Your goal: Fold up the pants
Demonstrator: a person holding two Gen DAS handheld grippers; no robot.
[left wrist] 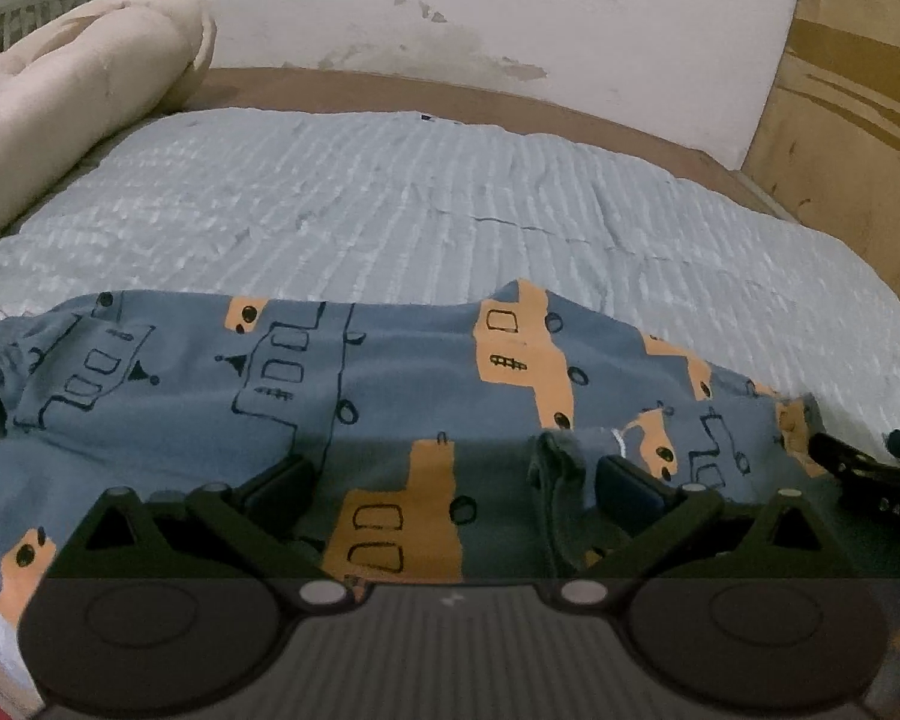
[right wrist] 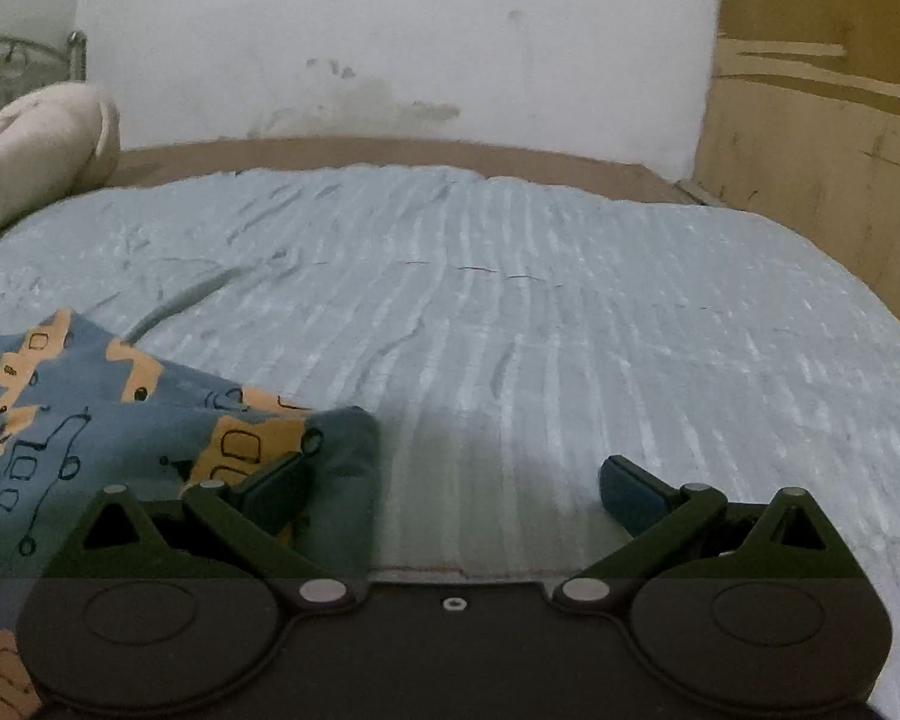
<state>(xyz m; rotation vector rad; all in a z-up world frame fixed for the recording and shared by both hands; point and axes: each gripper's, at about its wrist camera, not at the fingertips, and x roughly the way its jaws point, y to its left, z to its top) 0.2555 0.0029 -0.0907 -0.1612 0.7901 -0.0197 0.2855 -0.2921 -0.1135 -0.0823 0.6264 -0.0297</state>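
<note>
The left gripper (left wrist: 450,480) hangs spread wide over the pants (left wrist: 306,396). The right gripper (right wrist: 450,480) is also spread, its left finger on their end. The pants lie flat on the bed (right wrist: 540,300), near its front edge.

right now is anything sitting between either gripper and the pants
Nothing visible is. The left gripper is open right over the pants, with cloth lying between its fingers. The right gripper is open at the pants' end, its left finger over the cloth, the rest over bare blue bedspread. The cream pillow lies well away.
</note>
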